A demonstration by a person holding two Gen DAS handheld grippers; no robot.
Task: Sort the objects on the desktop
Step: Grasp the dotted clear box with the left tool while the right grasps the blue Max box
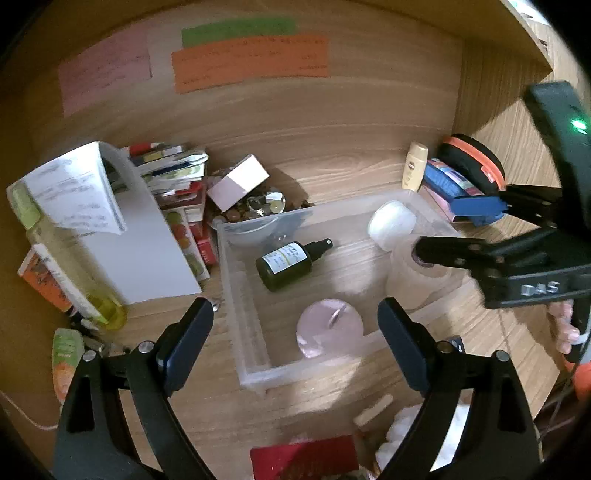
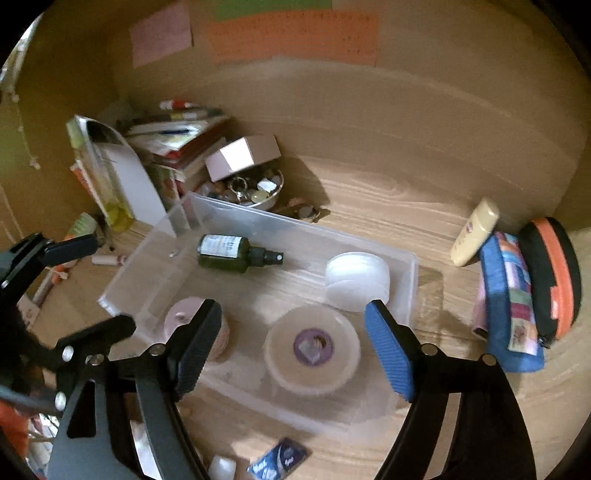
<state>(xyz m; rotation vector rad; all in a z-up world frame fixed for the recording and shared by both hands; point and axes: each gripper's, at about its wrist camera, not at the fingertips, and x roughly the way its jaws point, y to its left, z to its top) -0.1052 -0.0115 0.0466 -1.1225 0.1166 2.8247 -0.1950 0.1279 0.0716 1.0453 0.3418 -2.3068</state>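
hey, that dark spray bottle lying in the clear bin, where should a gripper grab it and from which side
Probably from above, across the wide body of the bottle, not the thin black nozzle. It lies on its side on the floor of the bin with free space around it, and the bin's walls block a sideways approach. Set the fingers on its two long sides.

In your bin (image 2: 402,295) lie a spray bottle (image 2: 229,253), jar (image 2: 356,280) and tape roll (image 2: 314,350); pouches (image 2: 513,295) sit right of it.

Wall notes: a pink sheet (image 1: 105,70), a green strip (image 1: 238,29) and an orange strip (image 1: 251,61) are seen stuck on the wooden back panel (image 1: 295,110).
Surface: a wood-grain counter (image 1: 332,166) is shown.
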